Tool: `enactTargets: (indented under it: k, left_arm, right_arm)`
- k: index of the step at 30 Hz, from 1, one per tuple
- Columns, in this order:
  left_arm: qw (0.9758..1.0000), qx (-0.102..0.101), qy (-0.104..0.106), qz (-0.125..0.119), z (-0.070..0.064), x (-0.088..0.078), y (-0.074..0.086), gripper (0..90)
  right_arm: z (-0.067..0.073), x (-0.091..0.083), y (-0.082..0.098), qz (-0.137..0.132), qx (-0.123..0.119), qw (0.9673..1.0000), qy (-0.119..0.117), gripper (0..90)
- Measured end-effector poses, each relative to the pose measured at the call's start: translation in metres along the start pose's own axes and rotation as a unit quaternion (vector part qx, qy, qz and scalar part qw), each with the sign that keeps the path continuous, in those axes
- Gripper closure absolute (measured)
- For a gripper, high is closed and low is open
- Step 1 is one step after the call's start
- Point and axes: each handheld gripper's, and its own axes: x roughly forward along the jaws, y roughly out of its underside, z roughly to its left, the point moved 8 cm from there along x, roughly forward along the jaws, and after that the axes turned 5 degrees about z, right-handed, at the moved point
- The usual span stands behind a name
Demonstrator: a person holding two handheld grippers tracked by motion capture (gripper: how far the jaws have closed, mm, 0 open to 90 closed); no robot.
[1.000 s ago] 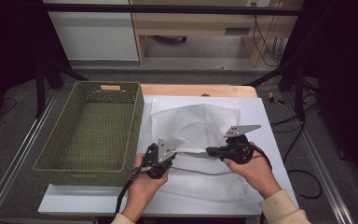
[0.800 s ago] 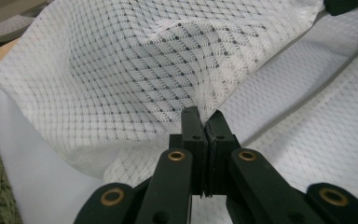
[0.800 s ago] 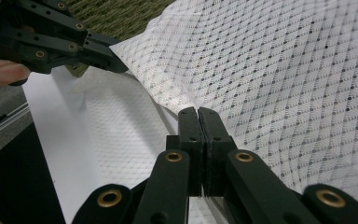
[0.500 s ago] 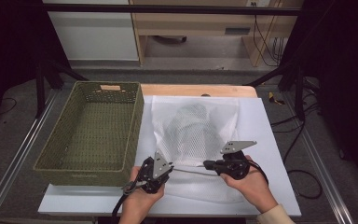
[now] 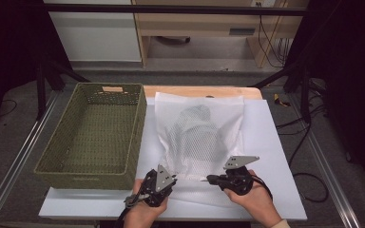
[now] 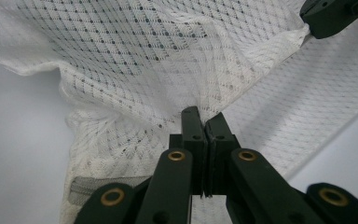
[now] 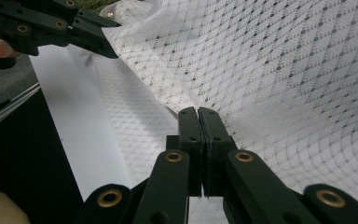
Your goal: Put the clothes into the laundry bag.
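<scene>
Both tools, left tool [image 5: 167, 176] and right tool [image 5: 211, 179], clenched on white mesh laundry bag's [image 5: 200, 137] 6 o'clock edge; spreading step, next release flat.

The high view looks forward and down over the table [image 5: 275, 142] from above the person's side. Each gripper view sits close behind its own jaws, facing along them. All three share the mesh bag's [image 5: 202, 137] near edge between both tools.
</scene>
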Motion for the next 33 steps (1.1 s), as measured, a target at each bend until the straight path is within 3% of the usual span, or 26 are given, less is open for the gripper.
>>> enactTargets:
  k: [15, 28, 33]
  left_arm:
    - [0.9996, 0.007, 0.026, 0.009, -0.027, 0.008, -0.003, 88.9]
    - [0.9992, 0.007, 0.038, 0.004, -0.039, 0.007, -0.005, 88.9]
    - [0.9994, 0.005, 0.035, 0.003, -0.034, 0.004, -0.005, 88.9]
  right_arm:
    - [-0.017, -0.014, 0.011, 0.002, 0.014, 0.9998, 0.013, 89.4]
    - [-0.022, -0.022, 0.011, 0.003, 0.011, 0.9997, 0.021, 89.4]
    - [-0.016, -0.022, 0.014, 0.005, 0.004, 0.9998, 0.021, 89.4]
